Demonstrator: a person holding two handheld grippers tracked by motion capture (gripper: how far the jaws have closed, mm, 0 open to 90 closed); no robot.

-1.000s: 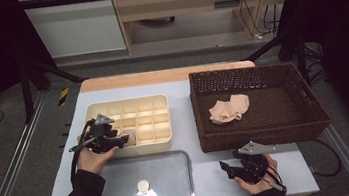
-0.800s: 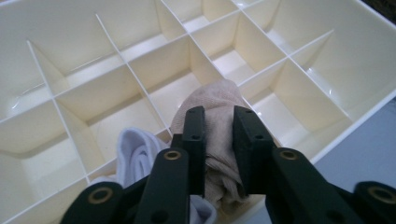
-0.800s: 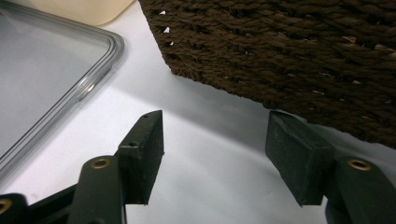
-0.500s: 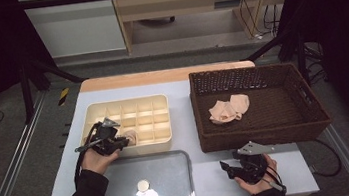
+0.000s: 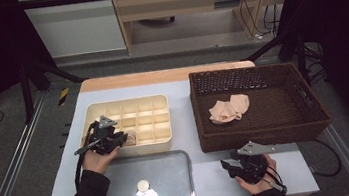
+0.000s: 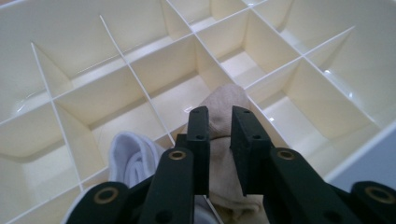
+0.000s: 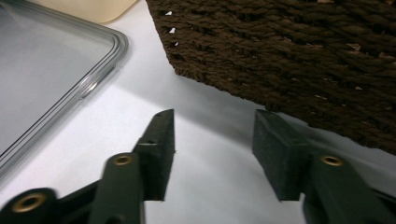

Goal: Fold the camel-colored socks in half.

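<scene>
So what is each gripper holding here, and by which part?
The left gripper pinches a beige sock across its middle, over the cream divided tray. The right gripper, jaws just closing, has nothing between them, only bare table.

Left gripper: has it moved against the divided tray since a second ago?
Yes, slightly. The left gripper has edged toward the near right part of the cream divided tray; its jaws have closed on the beige sock.

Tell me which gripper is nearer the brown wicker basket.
Right. The right gripper sits just in front of the basket; the left gripper is across the table at the cream divided tray.
</scene>
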